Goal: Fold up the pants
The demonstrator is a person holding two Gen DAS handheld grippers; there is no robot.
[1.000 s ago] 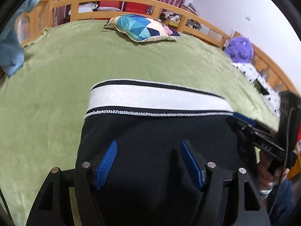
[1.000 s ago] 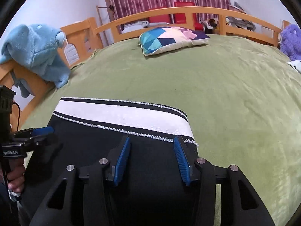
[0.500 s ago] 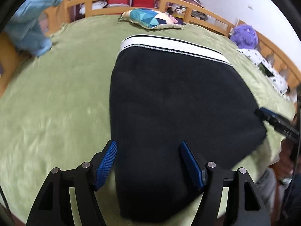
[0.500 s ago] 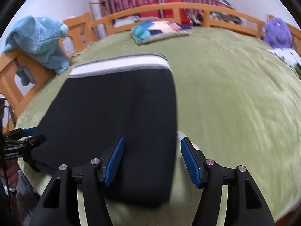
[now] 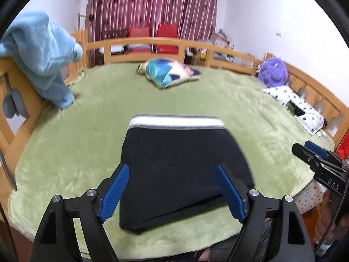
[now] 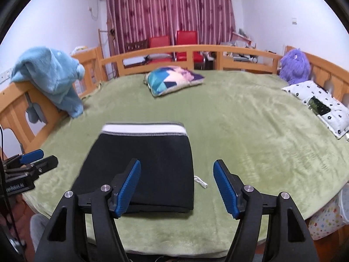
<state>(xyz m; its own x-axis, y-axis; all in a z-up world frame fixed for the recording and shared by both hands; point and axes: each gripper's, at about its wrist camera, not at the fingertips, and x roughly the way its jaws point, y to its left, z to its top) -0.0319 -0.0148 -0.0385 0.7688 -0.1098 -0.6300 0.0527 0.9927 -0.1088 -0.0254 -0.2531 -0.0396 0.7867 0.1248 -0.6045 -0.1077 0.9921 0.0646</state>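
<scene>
Currently the left gripper [image 5: 172, 188] is spread wide, blue ribbed pads gripping nothing, hovering above the near edge of the folded black pants with a white waistband [image 5: 178, 166]. Right gripper [image 6: 177, 184] likewise released and empty, above the pants' right near corner [image 6: 144, 170]. The pants lie flat in a folded stack on the green fleece bedspread [image 5: 218, 100], waistband at the far end. A white drawstring end [image 6: 200, 181] pokes out at the right edge. Beyond: geometric blue-and-pink pillow [image 6: 174, 80], light blue fleece garment [image 6: 52, 76] draped over the wooden bed rail [image 6: 174, 52], purple fuzzy plush [image 6: 294, 65].
</scene>
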